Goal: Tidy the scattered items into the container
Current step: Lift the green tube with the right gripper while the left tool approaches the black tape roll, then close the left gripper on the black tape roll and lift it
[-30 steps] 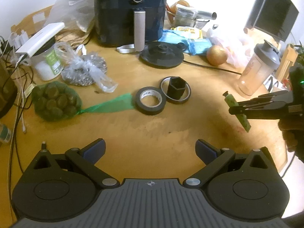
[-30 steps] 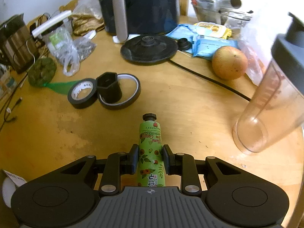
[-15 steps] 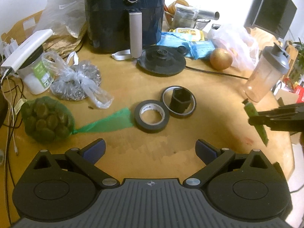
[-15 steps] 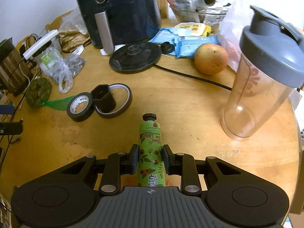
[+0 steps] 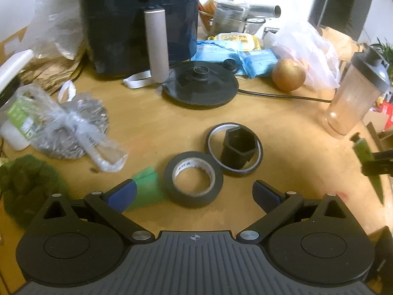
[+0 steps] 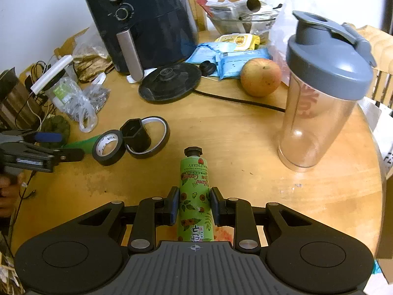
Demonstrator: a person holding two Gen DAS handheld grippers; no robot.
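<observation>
left gripper (image 5: 194, 193) nearer black tape roll (image 5: 193, 182), hand cream tube (image 6: 195, 191) raised

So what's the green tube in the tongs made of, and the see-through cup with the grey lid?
The green tube looks like soft glossy plastic or thin metal; its printed skin shines, so I can't tell which. The cup seems clear hard plastic: you see the table through it. Its grey lid looks matte plastic.
</observation>
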